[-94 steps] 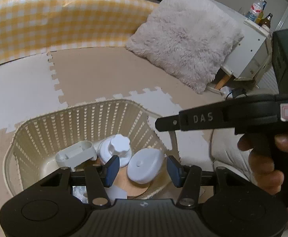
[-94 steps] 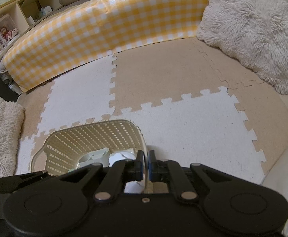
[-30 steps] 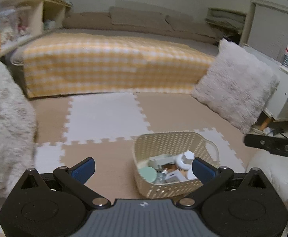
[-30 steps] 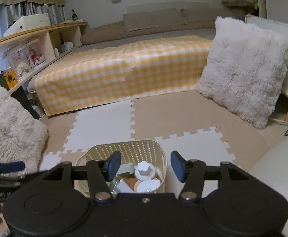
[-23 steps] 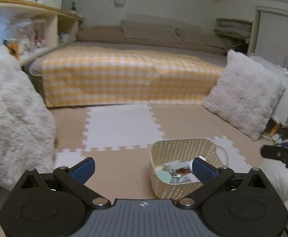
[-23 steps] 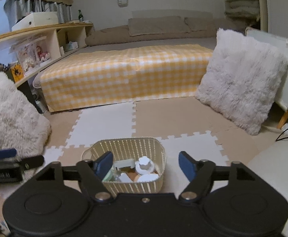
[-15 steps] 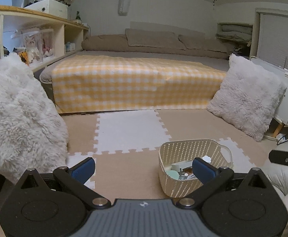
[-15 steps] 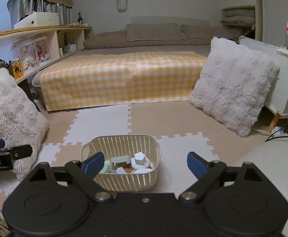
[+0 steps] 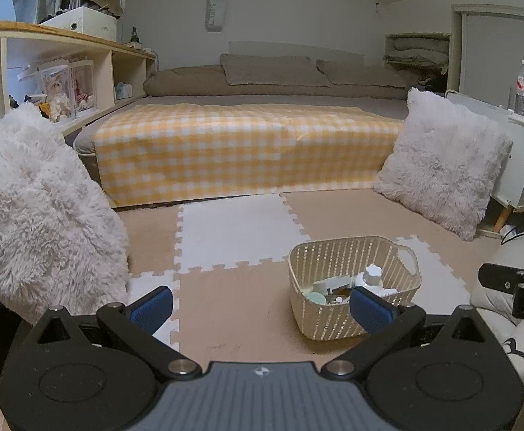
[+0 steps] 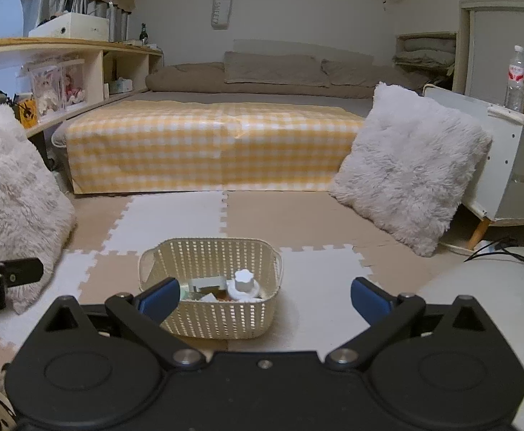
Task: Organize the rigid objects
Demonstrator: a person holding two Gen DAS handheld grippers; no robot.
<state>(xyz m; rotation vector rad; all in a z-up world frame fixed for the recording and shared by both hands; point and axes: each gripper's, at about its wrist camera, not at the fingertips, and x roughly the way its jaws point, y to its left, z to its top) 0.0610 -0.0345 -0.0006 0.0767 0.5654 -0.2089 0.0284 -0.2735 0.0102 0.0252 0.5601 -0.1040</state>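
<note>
Basket [image 9: 333,251] of cream perforated plastic sits on the foam puzzle mat [image 9: 233,230] in the left wrist view, right of centre, with small rigid items inside: a white knobbed container [image 9: 371,276], a pale green round lid [image 9: 315,297] and a whitish box-like piece [image 9: 335,283]; the rest is too small to tell. The left gripper [image 9: 260,307] hangs above the mat near the basket, its blue-padded fingers [image 9: 152,303] spread wide with nothing between them. The right-hand pad overlaps the basket's near rim in the picture, but whether it touches cannot be told. A fluffy white cushion [image 9: 35,212] stands at the left, another [image 9: 441,165] leans at the right, and a yellow checked mattress [image 9: 240,147] lies behind.

From the right wrist view the basket [image 10: 209,251] stands just ahead, on the seam between a tan and a white tile. The white knobbed container [image 10: 244,283] stands upright in it beside the box-like piece [image 10: 208,282]. The right gripper [image 10: 263,298] hangs short of the basket, its jaws opening, nothing held between the fingers [image 10: 369,300]. Part of the left gripper's black body shows at the left edge.
</note>
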